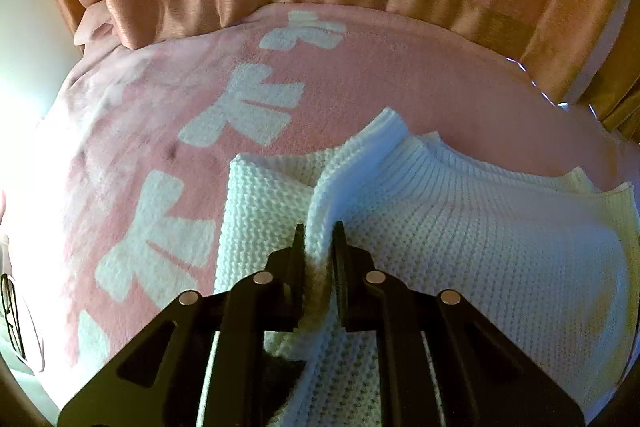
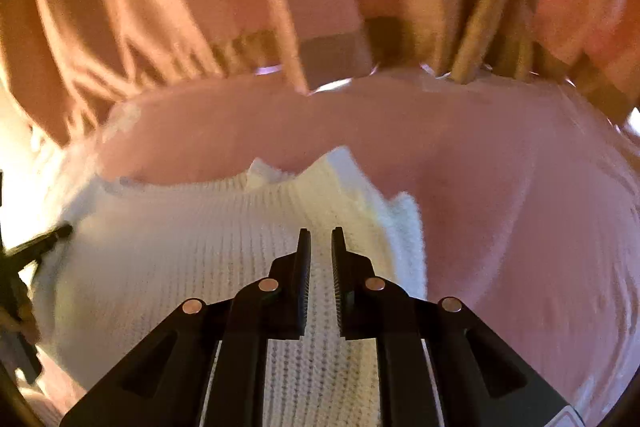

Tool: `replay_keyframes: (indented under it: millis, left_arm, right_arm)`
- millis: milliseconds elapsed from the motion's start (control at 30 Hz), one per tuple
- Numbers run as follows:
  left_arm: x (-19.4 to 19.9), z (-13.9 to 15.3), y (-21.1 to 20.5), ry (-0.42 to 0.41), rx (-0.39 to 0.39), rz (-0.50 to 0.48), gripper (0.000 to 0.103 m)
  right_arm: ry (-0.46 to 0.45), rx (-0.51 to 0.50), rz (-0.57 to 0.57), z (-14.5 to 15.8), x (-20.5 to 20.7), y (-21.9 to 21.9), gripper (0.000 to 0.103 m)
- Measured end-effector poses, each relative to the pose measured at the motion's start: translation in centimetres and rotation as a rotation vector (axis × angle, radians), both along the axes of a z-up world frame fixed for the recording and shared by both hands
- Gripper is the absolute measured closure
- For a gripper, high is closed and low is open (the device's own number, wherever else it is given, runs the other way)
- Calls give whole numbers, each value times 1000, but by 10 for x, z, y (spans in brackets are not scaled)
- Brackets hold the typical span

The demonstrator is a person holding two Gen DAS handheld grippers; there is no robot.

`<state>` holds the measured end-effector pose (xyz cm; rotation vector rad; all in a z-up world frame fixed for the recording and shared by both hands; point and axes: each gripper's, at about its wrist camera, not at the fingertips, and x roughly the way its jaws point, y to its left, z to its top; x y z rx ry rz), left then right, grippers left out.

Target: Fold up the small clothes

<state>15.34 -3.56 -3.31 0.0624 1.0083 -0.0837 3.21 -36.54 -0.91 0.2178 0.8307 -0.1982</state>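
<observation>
Pinching a raised ridge of the white waffle-knit garment (image 1: 460, 227), the left gripper (image 1: 318, 227) has its jaws nearly together with a fold of the knit clamped between them. The garment lies spread on a pink fleece blanket with large white block shapes (image 1: 152, 131), its ribbed band turned toward the far edge and one corner (image 1: 384, 125) lifted into a peak beyond the gripper.

The right gripper (image 2: 320, 233) hangs over the same knit near its right-hand side, jaws drawn to a narrow slit. No fabric shows between the pads, so it looks empty, though the cloth sits close beneath. The tip of the left gripper shows at the left edge of the right wrist view, touching the knit.

The step in hand appears to be the first side fold: one edge is gathered and ready to be carried across the body of the garment. The next move probably calls for lifting that pinched edge over toward the middle while the right gripper takes a matching hold or pins the cloth flat.

Behind the blanket hang folds of orange-brown curtain fabric (image 2: 200, 7); bright light floods in at the left.
</observation>
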Motion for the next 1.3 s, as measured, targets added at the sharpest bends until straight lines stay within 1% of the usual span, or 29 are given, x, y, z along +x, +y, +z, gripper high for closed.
replay_keyframes:
  millis: [100,167,200,267,333,367,400,433,500,533,567,633,667,700,733,767,833,867,900,933,1000,1067,1100,1167,1233,1300]
  left_arm:
    - [-1,-1,-1,-4,13,-4,88]
    - [-1,-2,-3,-6,22,-6,87]
    - [-1,-2,-3,-8,26,-8,86]
    - [-2,-3,-3,-10,33,-10,85]
    - [-2,-3,-4,-13,37,-12,84]
    - [-2,-3,-4,-13,35,-12,84]
    - [-1,-3,-4,-12,33,-12,83]
    - [-1,-2,-3,-11,31,-13,83]
    - [-1,-1,-2,-10,22,-12,82]
    - [-1,-1,-2,-9,18,-10,82]
    - [-1,-1,-2,-9,17,-10,82]
    - [-2,2,1,-16,4,-6,78]
    - [-3,4,4,-19,-8,-3,71]
    - [-6,8,10,-23,-33,9,61]
    - [-8,11,15,-26,-58,19,53]
    - [-12,15,21,-30,-89,22,49]
    - [-23,25,36,-35,-173,13,32]
    - [-28,27,41,-39,-193,8,28]
    - [-33,30,47,-42,-214,0,21]
    - [-41,32,54,-43,-226,-9,19]
    - [-54,31,67,-38,-236,-21,19]
    - [-67,25,81,-16,-248,-6,19]
    - [-75,19,88,10,-270,4,19]
    - [-88,12,97,48,-304,11,19]
    - [-99,4,102,77,-343,11,19]
    - [-105,-8,103,120,-373,33,19]
  right_arm:
    - [65,-64,19,-17,25,-1,93]
    - [100,-77,-9,-29,38,-16,99]
    - [94,-55,-17,-33,42,-24,103]
    - [75,-8,-45,-32,46,-37,103]
    - [63,-1,-45,-22,40,-36,102]
    - [60,-9,-36,-19,37,-32,99]
    - [56,-25,-30,-15,33,-28,98]
    - [48,-55,-21,-13,29,-24,98]
    - [80,-96,-9,-23,33,-26,98]
    - [100,-80,-13,-32,35,-30,102]
    - [78,-41,-16,-34,35,-37,103]
    - [45,-20,-23,-19,27,-39,101]
    - [29,-25,-25,-13,20,-40,92]
    - [13,-37,-38,-3,7,-39,71]
    - [6,-43,-46,2,-5,-38,58]
    - [-1,-50,-54,7,-20,-37,45]
    - [11,-43,-57,10,-45,-35,42]
    - [10,-22,-59,9,-58,-34,36]
    - [15,7,-63,4,-70,-35,32]
    - [30,57,-74,-6,-89,-34,32]
    - [60,117,-82,-21,-108,-32,32]
    - [89,183,-100,-37,-128,-30,32]
    - [107,213,-107,-45,-137,-28,32]
    - [108,251,-94,-51,-147,-20,32]
    - [113,268,-78,-56,-153,-13,32]
    - [131,277,-91,-65,-154,-10,31]
